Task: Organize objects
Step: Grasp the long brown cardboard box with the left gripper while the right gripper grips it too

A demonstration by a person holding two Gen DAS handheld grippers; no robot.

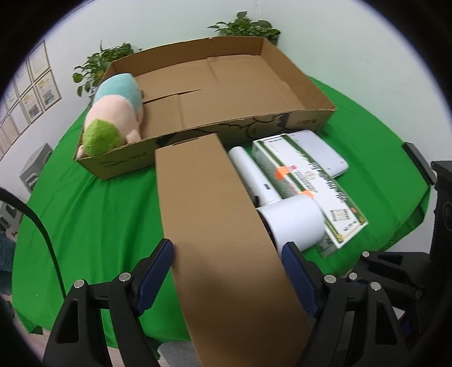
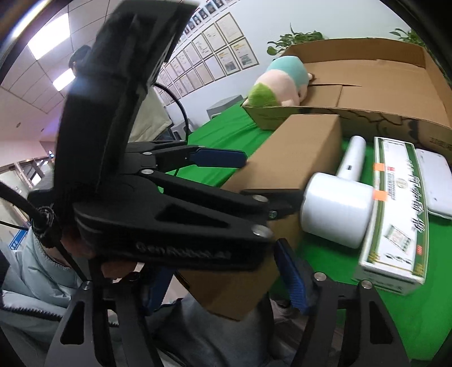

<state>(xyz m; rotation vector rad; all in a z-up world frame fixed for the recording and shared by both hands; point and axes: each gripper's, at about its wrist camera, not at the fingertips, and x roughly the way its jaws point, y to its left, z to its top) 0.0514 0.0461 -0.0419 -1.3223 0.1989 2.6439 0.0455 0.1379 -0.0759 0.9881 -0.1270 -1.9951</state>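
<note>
A long plain cardboard box (image 1: 214, 214) lies lengthwise between the blue pads of my left gripper (image 1: 227, 255), which is shut on its near end; the same box (image 2: 296, 158) shows in the right wrist view with the left gripper's fingers (image 2: 220, 158) on its sides. My right gripper (image 2: 226, 279) straddles the box's near end, jaws open. A large open cardboard tray (image 1: 305, 84) stands behind, holding a plush toy (image 1: 115, 113) in its left corner. A white film roll with handle (image 1: 288, 217), a green-and-white box (image 1: 308, 180) and a white flat device (image 1: 319, 149) lie to the right.
A green cloth (image 1: 93, 214) covers the round table. Potted plants (image 1: 245, 26) stand behind the tray against the wall. Framed papers (image 1: 36, 84) hang at the left. A person's jacket and legs (image 2: 25, 282) are below the table's near edge.
</note>
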